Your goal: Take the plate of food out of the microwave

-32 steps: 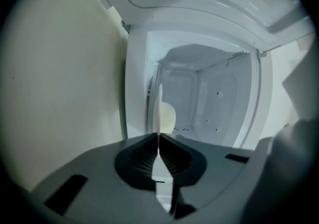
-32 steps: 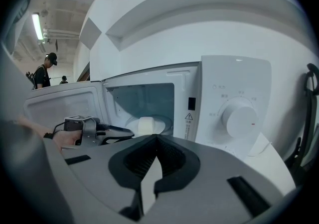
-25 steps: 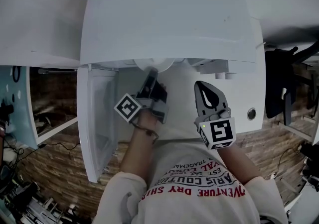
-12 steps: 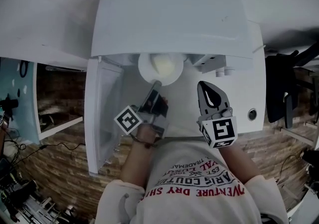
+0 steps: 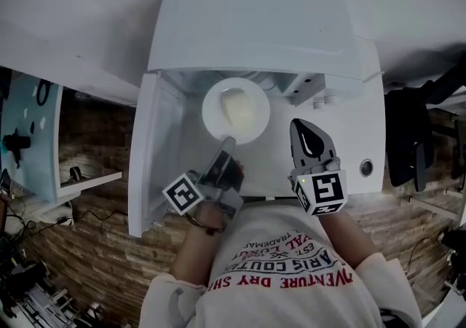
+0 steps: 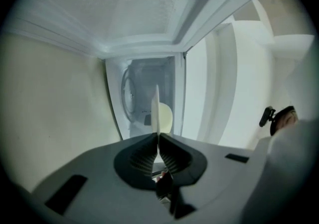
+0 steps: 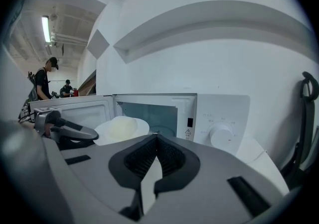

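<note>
A white plate [image 5: 235,110] with a pale yellow mound of food [image 5: 240,108] hangs level in front of the white microwave [image 5: 255,28], outside its cavity. My left gripper [image 5: 226,143] is shut on the plate's near rim. In the left gripper view the plate [image 6: 156,111] shows edge-on between the closed jaws of that gripper [image 6: 158,136]. My right gripper [image 5: 297,126] is shut on nothing, to the right of the plate and below the control panel. The right gripper view looks past its closed jaws [image 7: 156,137] at the plate [image 7: 121,128].
The microwave door [image 5: 149,151] stands swung open on the left, beside the plate. The control knob [image 7: 222,136] is right of the cavity. A black chair [image 5: 408,130] is at the far right. Two people [image 7: 45,81] stand far off at the left.
My left gripper has drawn back toward me with the plate, which has come out from under the microwave's top into full view. The right gripper has hardly moved.
</note>
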A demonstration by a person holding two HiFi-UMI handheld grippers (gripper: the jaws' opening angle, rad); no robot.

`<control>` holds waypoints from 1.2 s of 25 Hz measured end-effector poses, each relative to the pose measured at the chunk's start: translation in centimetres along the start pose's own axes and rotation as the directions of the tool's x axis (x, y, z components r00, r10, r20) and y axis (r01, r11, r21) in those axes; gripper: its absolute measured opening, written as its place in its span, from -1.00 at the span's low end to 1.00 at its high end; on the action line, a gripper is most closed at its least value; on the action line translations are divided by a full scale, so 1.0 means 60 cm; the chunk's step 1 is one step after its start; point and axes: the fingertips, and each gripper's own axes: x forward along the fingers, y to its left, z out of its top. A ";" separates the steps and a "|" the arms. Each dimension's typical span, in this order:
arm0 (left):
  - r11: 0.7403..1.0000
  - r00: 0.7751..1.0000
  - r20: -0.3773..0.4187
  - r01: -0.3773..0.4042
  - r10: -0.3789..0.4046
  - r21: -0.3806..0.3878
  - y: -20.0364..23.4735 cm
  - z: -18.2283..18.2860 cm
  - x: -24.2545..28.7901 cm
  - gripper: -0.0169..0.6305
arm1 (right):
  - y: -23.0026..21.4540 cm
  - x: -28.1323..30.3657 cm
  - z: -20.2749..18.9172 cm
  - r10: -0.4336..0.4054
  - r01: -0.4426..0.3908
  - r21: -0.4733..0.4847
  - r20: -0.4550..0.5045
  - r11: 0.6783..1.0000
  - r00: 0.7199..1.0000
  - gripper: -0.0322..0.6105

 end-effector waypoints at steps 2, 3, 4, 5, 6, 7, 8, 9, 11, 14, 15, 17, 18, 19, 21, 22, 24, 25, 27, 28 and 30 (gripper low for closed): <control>1.000 1.000 -0.001 0.015 -0.015 0.014 -0.021 -0.005 -0.013 -0.90 | 0.003 -0.008 0.009 -0.003 0.003 0.000 0.017 1.000 1.000 -0.89; 0.999 1.000 -0.005 0.022 -0.022 0.027 -0.031 -0.007 -0.019 -0.90 | 0.006 -0.011 0.015 -0.003 0.003 0.001 0.027 1.000 1.000 -0.89; 0.999 0.999 -0.010 0.031 -0.030 0.041 -0.042 -0.008 -0.024 -0.90 | 0.009 -0.014 0.022 -0.002 0.002 0.000 0.038 1.000 0.999 -0.89; 0.998 0.999 -0.015 0.040 -0.039 0.053 -0.054 -0.009 -0.027 -0.90 | 0.011 -0.016 0.029 -0.001 0.001 -0.001 0.050 1.000 0.999 -0.89; 0.997 0.999 -0.019 0.050 -0.049 0.064 -0.065 -0.009 -0.030 -0.90 | 0.013 -0.018 0.036 0.001 -0.001 -0.001 0.062 1.000 0.998 -0.89; 0.996 0.998 -0.021 0.059 -0.058 0.072 -0.075 -0.009 -0.032 -0.90 | 0.014 -0.019 0.043 0.001 -0.001 -0.001 0.073 1.000 0.997 -0.89; 0.995 0.998 -0.022 0.067 -0.065 0.079 -0.085 -0.009 -0.033 -0.90 | 0.015 -0.020 0.048 0.001 -0.001 0.000 0.082 1.000 0.997 -0.89; 0.994 0.997 -0.021 0.074 -0.072 0.085 -0.094 -0.008 -0.034 -0.90 | 0.015 -0.020 0.053 0.000 0.000 0.002 0.090 1.000 0.996 -0.89; 0.991 0.996 -0.021 0.085 -0.084 0.098 -0.111 -0.007 -0.035 -0.90 | 0.015 -0.022 0.061 -0.003 0.003 0.001 0.105 1.000 0.994 -0.89; 0.987 0.995 -0.030 0.101 -0.098 0.123 -0.133 -0.005 -0.033 -0.90 | 0.016 -0.027 0.076 -0.005 0.006 -0.006 0.129 1.000 0.992 -0.89; 0.986 0.994 -0.035 0.106 -0.102 0.128 -0.140 -0.005 -0.031 -0.90 | 0.017 -0.028 0.081 -0.005 0.007 -0.009 0.137 1.000 0.991 -0.89; 0.984 0.993 -0.045 0.118 -0.113 0.133 -0.154 -0.005 -0.027 -0.90 | 0.019 -0.031 0.092 -0.004 0.007 -0.018 0.153 1.000 0.988 -0.89; 0.983 0.992 -0.048 0.124 -0.119 0.134 -0.160 -0.005 -0.025 -0.90 | 0.019 -0.032 0.097 -0.004 0.008 -0.023 0.159 1.000 0.987 -0.89; 0.982 0.991 -0.049 0.129 -0.123 0.135 -0.166 -0.004 -0.023 -0.90 | 0.019 -0.033 0.101 -0.006 0.010 -0.028 0.164 1.000 0.986 -0.89; 0.982 0.990 -0.049 0.136 -0.131 0.134 -0.176 -0.001 -0.019 -0.90 | 0.017 -0.035 0.109 -0.011 0.018 -0.042 0.173 0.999 0.985 -0.89; 0.981 0.990 -0.049 0.140 -0.135 0.133 -0.180 0.002 -0.017 -0.90 | 0.016 -0.035 0.114 -0.014 0.023 -0.050 0.178 0.999 0.984 -0.89; 0.981 0.989 -0.048 0.147 -0.142 0.129 -0.186 0.006 -0.014 -0.89 | 0.015 -0.036 0.123 -0.019 0.032 -0.063 0.192 0.998 0.981 -0.89; 0.980 0.988 -0.048 0.150 -0.145 0.127 -0.188 0.007 -0.013 -0.89 | 0.014 -0.038 0.127 -0.021 0.035 -0.067 0.199 0.997 0.980 -0.89; 0.980 0.987 -0.049 0.156 -0.151 0.126 -0.191 0.007 -0.012 -0.89 | 0.014 -0.041 0.132 -0.023 0.039 -0.071 0.212 0.997 0.977 -0.89; 0.979 0.987 -0.051 0.161 -0.155 0.126 -0.193 0.007 -0.011 -0.89 | 0.014 -0.042 0.133 -0.022 0.039 -0.072 0.216 0.997 0.976 -0.89; 0.978 0.985 -0.056 0.168 -0.162 0.126 -0.195 0.006 -0.010 -0.89 | 0.016 -0.043 0.135 -0.020 0.036 -0.073 0.220 0.997 0.975 -0.89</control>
